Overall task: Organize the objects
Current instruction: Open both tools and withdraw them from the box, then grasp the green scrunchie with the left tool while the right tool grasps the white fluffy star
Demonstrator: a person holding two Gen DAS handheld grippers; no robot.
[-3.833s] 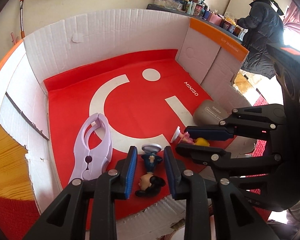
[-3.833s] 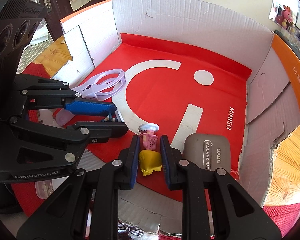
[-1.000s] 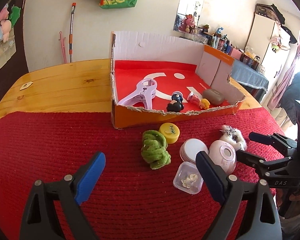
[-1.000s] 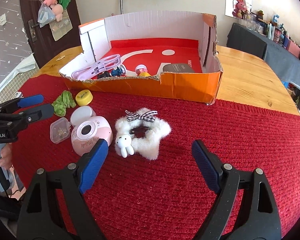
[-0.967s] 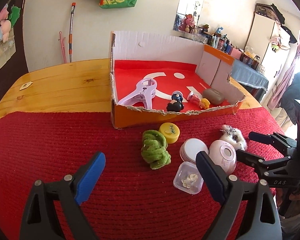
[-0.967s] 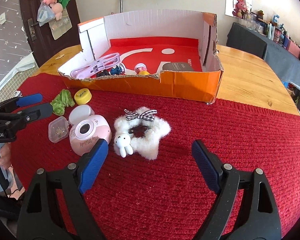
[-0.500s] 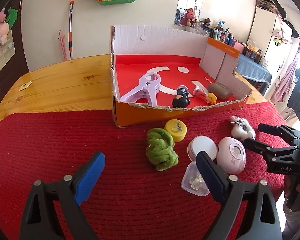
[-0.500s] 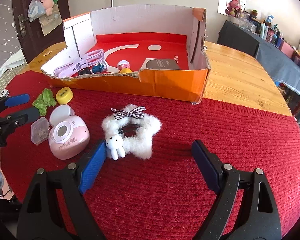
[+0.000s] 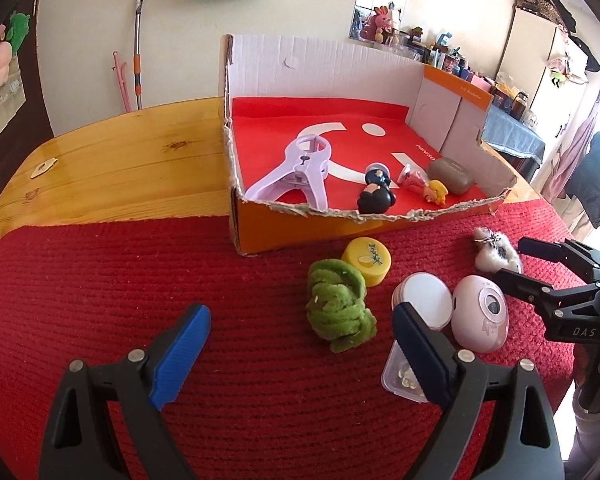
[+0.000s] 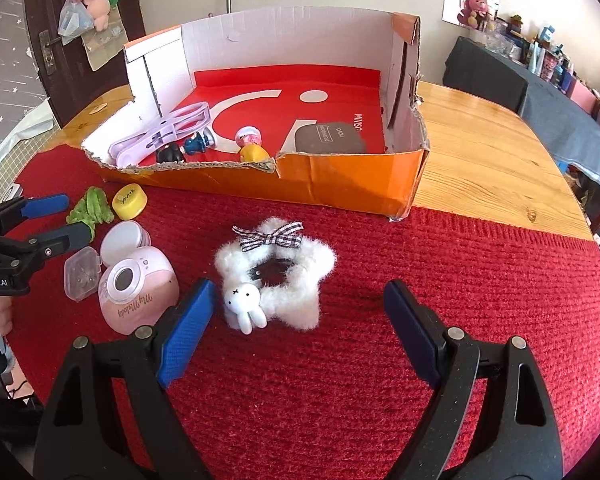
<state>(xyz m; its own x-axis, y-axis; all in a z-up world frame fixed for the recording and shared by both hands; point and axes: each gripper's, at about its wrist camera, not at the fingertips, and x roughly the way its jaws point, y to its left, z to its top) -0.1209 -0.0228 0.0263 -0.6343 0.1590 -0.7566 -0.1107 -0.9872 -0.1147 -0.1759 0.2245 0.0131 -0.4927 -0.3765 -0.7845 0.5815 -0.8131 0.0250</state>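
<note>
- your left gripper [image 9: 302, 344] hid part of the clear case [image 9: 400, 376].
- both tongs, right gripper [image 10: 296, 328] too, gaped empty.
- the fluffy white star clip [image 10: 276, 272] wore a checked bow.

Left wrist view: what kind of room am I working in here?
Most likely a lived-in home room, perhaps a bedroom or living room. A wooden table with a red knitted mat holds toys and trinkets, a shelf of bottles and cosmetics lines the far wall, and a plush rabbit sits there.

Home, lived-in rm: wood table [image 9: 112, 168], cluttered shelf w/ plush bunny [image 9: 381, 22], wardrobe [image 9: 540, 52].
</note>
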